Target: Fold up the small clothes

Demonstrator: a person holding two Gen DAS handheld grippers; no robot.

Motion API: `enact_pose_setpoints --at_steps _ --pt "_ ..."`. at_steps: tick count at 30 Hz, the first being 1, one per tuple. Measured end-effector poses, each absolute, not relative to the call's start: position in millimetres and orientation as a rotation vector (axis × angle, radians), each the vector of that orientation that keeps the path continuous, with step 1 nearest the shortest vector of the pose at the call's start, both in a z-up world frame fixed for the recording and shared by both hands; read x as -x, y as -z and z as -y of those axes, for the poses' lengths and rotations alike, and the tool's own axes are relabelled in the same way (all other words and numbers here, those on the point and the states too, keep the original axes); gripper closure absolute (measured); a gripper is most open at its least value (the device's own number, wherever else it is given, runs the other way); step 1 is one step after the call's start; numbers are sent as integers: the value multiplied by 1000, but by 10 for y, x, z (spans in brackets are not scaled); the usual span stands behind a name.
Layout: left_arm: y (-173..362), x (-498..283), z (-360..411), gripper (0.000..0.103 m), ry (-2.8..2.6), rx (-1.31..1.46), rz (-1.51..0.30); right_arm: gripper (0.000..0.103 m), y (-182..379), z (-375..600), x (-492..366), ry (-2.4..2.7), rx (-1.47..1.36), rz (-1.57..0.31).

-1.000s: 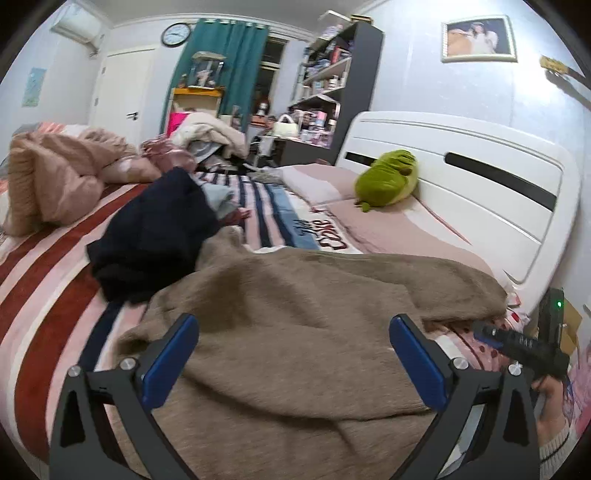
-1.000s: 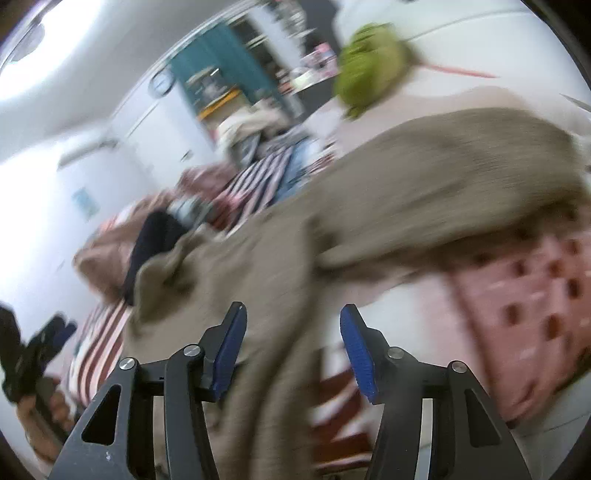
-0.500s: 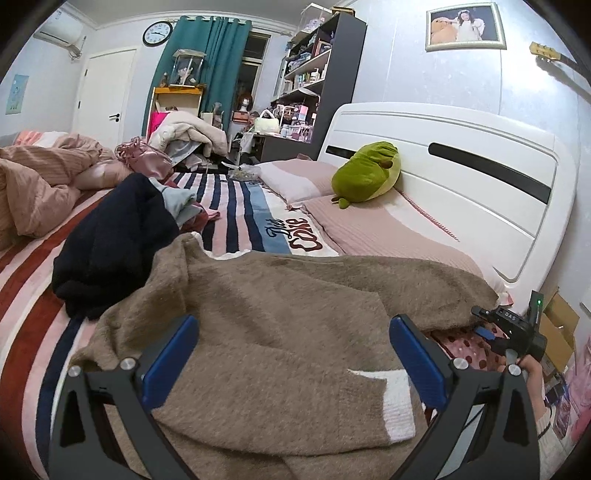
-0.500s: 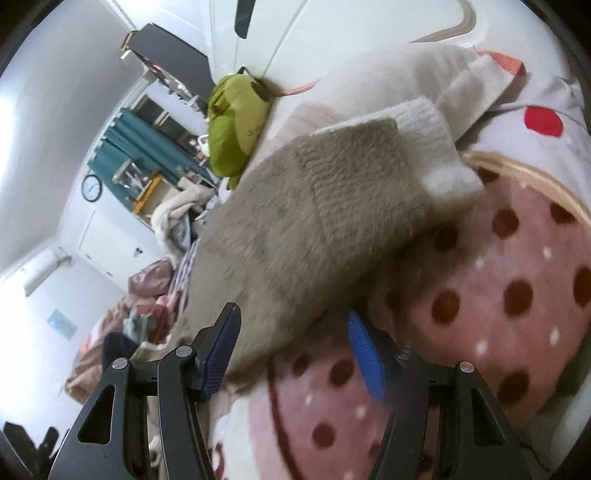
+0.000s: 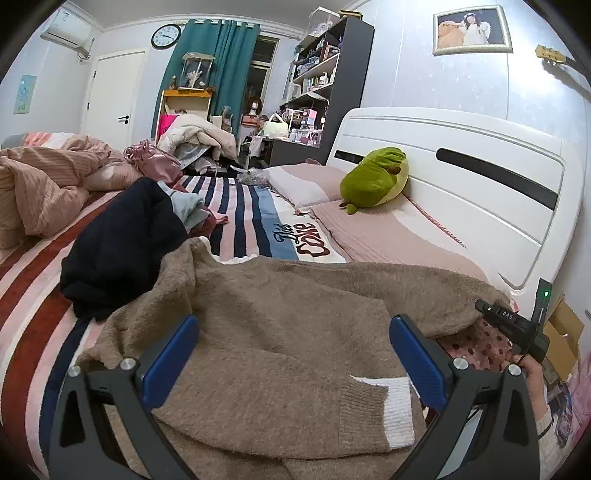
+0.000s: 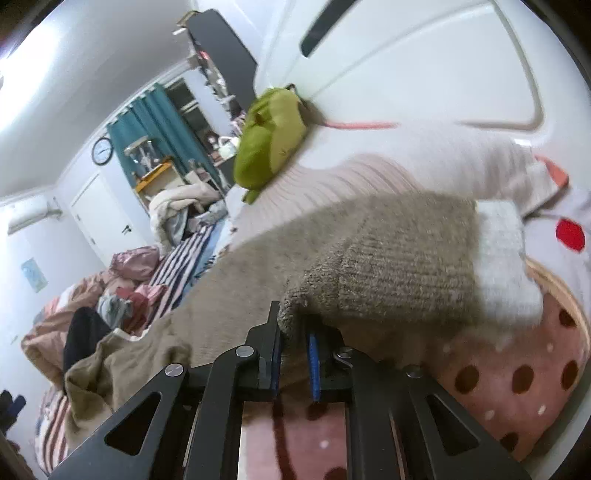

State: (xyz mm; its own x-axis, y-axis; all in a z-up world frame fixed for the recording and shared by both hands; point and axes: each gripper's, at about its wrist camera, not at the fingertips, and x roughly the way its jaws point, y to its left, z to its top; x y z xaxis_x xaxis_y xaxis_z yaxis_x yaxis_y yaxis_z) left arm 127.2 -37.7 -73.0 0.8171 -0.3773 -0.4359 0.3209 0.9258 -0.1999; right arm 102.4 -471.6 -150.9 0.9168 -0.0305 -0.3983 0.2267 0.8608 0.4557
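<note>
Along the bed's left edge you have a heap of pink bedding (image 5: 40,192) rumpled on the striped blanket (image 5: 33,295), with a white door (image 5: 114,92) and a wall clock (image 5: 166,36) on the far wall behind it. Just right of that heap a dark navy garment (image 5: 122,247) lies bunched, touching the brown sweater (image 5: 280,332), which spreads across the near middle of the bed toward the headboard side. Your left gripper (image 5: 291,354) hovers over the sweater with its jaws wide apart and nothing pinched; one sleeve lies folded across the body, its white cuff (image 5: 397,413) near the right finger. Farther back a teal curtain (image 5: 225,74) and a dark shelf unit (image 5: 332,81) stand against the wall. At the bed's head a green plush toy (image 5: 376,177) rests on the pink pillow (image 5: 384,236) against the white headboard (image 5: 480,177). Your right gripper (image 6: 293,363) is clamped tight on the sweater's other sleeve (image 6: 402,266) near the bed's right edge, over a dotted pink cushion (image 6: 517,373).
</note>
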Motion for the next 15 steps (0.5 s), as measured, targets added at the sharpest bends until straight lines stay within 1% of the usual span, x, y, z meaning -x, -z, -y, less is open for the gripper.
enact_pose_setpoints --at_steps 15 --pt "643 -1033 134 1 362 138 -441 98 961 4110 -1022 10 -356 -316"
